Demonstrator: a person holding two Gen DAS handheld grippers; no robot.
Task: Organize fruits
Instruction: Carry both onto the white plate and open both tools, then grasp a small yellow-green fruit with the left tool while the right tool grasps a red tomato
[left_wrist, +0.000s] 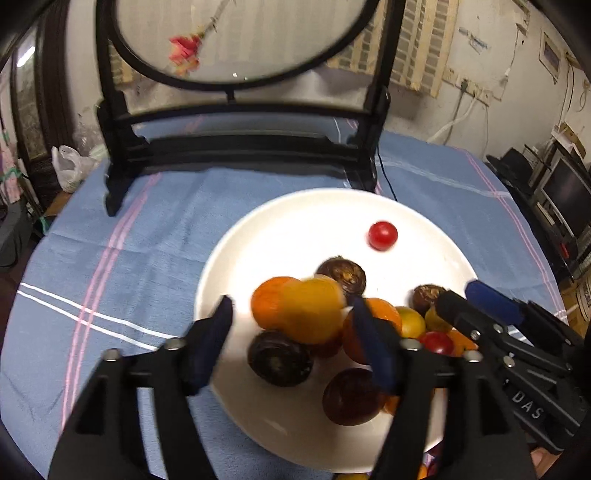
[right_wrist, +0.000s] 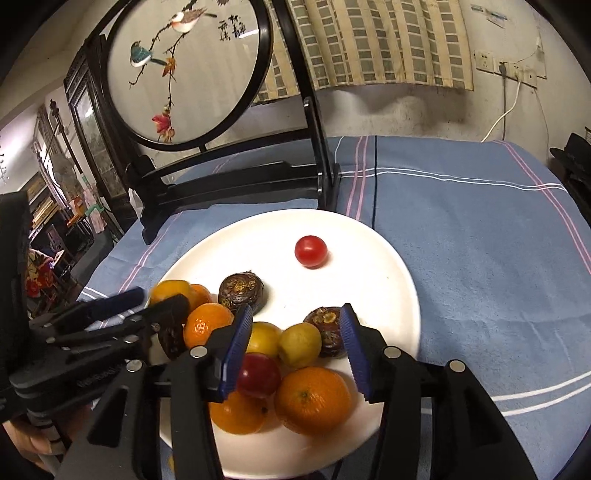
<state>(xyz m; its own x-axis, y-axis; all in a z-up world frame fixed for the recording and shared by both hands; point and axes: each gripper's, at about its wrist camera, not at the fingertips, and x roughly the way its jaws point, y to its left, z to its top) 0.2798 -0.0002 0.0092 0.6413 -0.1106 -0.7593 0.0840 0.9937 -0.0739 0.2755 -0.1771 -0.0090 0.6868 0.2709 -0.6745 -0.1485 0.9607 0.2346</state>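
Observation:
A white plate (left_wrist: 295, 221) (right_wrist: 369, 258) holds a pile of fruit: oranges (right_wrist: 312, 400), yellow fruits (right_wrist: 300, 345), dark purple-brown fruits (right_wrist: 241, 290) and red ones (right_wrist: 258, 374). One small red tomato (left_wrist: 383, 235) (right_wrist: 311, 251) lies alone at the plate's far side. My left gripper (left_wrist: 291, 332) is open over the pile; a blurred yellow-orange fruit (left_wrist: 312, 310) shows between its fingers, untouched by them. My right gripper (right_wrist: 295, 347) is open above the yellow fruits. Each gripper shows in the other's view, the right (left_wrist: 480, 306) and the left (right_wrist: 147, 306).
A black wooden stand with a round embroidered screen (right_wrist: 184, 74) stands behind the plate on the blue striped tablecloth (right_wrist: 480, 240). A black cable (right_wrist: 375, 177) runs across the cloth behind the plate. A white plastic bag (left_wrist: 70, 166) lies at the table's left edge.

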